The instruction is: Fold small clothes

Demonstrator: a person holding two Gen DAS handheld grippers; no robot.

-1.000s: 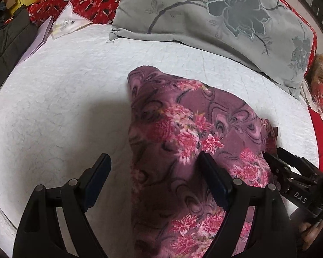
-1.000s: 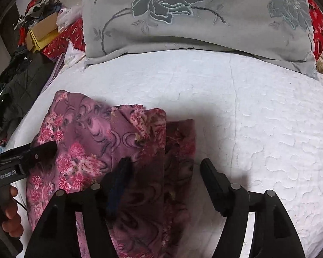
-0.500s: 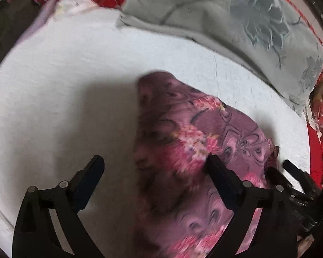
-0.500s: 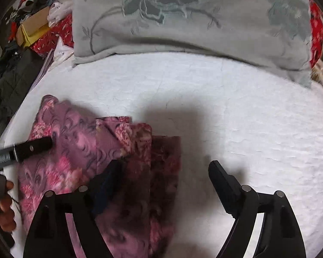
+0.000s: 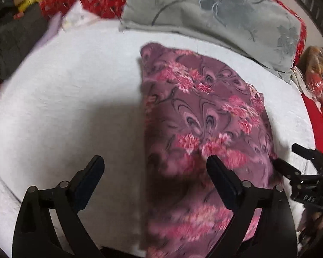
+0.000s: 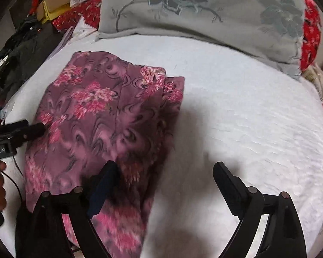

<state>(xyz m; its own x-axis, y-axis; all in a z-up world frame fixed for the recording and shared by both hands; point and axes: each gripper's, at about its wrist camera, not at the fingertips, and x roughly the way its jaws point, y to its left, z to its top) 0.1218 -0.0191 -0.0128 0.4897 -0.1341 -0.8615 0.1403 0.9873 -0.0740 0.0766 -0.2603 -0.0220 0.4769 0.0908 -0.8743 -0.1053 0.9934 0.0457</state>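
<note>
Both my grippers, left (image 5: 154,167) and right (image 6: 164,173), have just been opening and hold nothing. The floral fleece garment (image 5: 204,116) looks soft and floppy; I'd pinch its near corners.

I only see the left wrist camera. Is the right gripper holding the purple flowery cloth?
Observer: No. The right gripper is open and its jaws have just been opening wider, with nothing pinched. One finger hangs over the purple flowery cloth, the other over the bare white bedspread.
Operator: Is the cloth's right side neat?
Observer: Not quite. The folded layers there sit stepped, and their edges don't line up.
</note>
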